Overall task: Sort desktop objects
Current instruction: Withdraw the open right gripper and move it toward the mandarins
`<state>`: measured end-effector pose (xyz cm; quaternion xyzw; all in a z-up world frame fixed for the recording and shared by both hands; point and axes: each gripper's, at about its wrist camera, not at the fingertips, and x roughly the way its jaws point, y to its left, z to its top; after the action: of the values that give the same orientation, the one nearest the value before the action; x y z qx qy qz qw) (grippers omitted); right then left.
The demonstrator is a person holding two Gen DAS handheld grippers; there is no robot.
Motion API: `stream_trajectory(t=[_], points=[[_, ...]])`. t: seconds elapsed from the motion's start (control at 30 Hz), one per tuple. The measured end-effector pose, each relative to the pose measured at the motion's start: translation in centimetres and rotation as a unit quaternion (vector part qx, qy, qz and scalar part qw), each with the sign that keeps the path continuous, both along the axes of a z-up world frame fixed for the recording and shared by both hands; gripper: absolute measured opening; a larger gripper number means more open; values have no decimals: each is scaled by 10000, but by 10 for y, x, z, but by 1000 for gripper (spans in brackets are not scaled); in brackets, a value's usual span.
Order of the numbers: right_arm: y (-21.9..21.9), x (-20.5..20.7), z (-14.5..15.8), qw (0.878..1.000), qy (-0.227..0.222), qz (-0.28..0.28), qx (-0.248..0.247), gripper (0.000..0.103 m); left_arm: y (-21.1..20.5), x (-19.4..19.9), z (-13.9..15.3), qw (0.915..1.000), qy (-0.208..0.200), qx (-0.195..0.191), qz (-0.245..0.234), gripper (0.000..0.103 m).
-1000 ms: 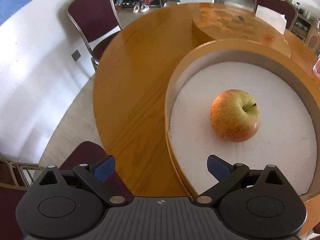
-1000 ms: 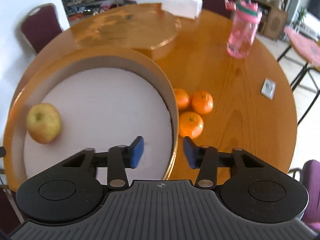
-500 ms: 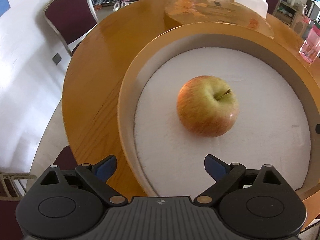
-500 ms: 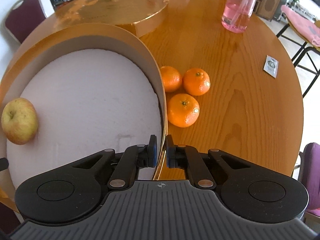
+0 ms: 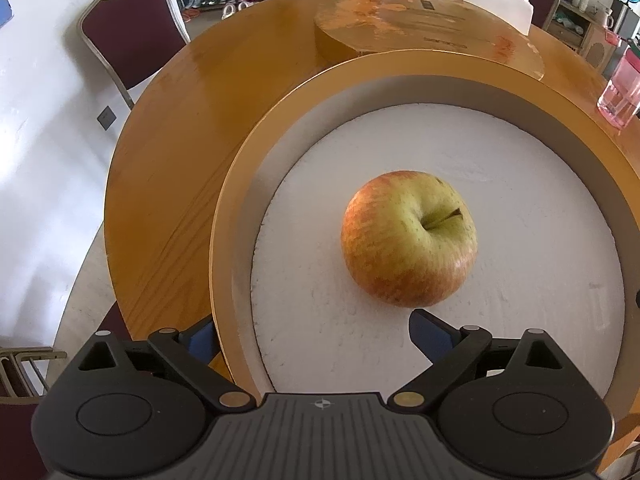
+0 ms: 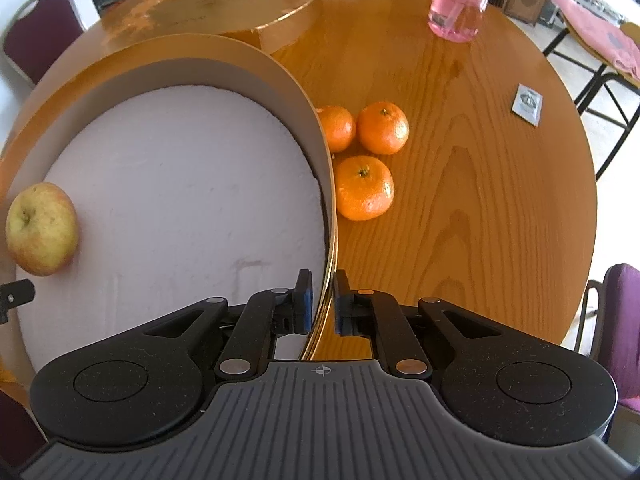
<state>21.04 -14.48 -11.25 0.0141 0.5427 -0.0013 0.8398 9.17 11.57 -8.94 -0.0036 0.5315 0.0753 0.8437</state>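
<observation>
A yellow-red apple [image 5: 408, 240] lies on the white foam floor of a round golden box [image 5: 224, 216]. My left gripper [image 5: 316, 336] is open just short of the apple. It straddles the near wall, with one finger outside the box and one inside. In the right wrist view the apple [image 6: 40, 228] sits at the far left of the box [image 6: 280, 80]. My right gripper [image 6: 322, 304] is shut on the box's right wall, one pad on each side. Three mandarins [image 6: 363, 188] lie on the table just outside that wall.
The box's golden lid [image 6: 240, 0] lies behind it on the round wooden table [image 6: 480, 200]. A pink bottle [image 6: 460, 0] stands at the back right and a small packet [image 6: 528, 104] lies at the right. Dark red chairs [image 5: 132, 32] surround the table.
My right gripper went from open to shut on the box wall and sank a little. My left gripper shifted over the box's near wall, so the apple is now closer and more central.
</observation>
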Motion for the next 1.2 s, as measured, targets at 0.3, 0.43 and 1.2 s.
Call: stream_trajectory(t=[0.3, 0.43, 1.2], points=[[1, 1, 0, 9999, 5, 64, -102, 20, -10, -1, -1, 9994, 84, 251, -215, 97], [-4, -6, 9, 9999, -120, 69, 21, 38, -1, -9, 12, 9991, 111, 416, -50, 98], [-24, -50, 83, 9917, -1051, 315, 675, 61, -89, -38, 89, 9944, -645, 118, -831, 102]])
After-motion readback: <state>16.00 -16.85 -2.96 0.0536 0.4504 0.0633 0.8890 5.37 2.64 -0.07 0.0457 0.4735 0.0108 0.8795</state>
